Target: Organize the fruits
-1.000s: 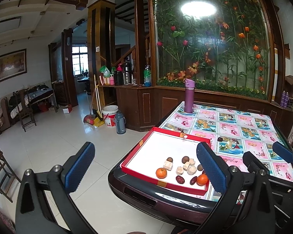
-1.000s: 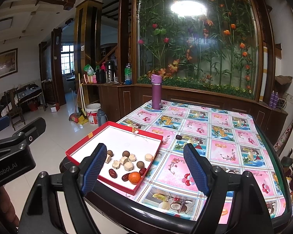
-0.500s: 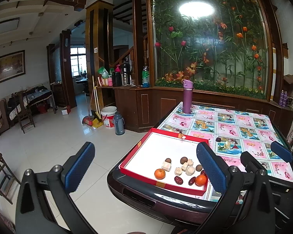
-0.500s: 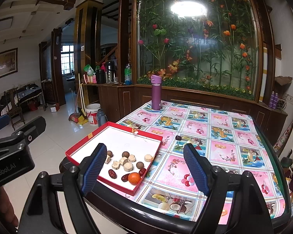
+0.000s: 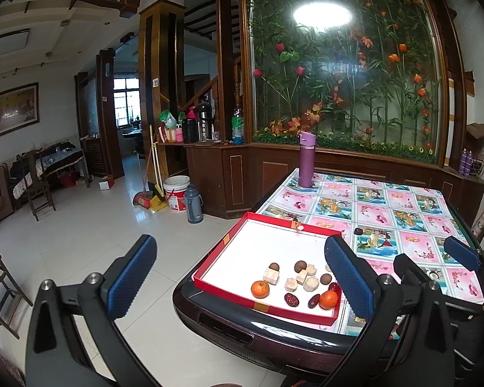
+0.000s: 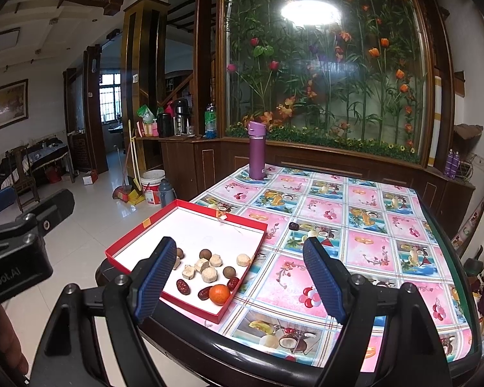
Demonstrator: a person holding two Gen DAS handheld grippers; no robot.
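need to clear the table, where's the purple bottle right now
The purple bottle stands upright at the far left corner of the table, in front of the flower-painted glass panel, well beyond the red tray; both views show it.

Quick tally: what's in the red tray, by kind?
In the red tray:
Oranges: 2
Brown round fruits: 3
Dark red dates: 3
Pale chunks: 6
Total: 14
One more dark piece lies outside the tray, on the tablecloth.
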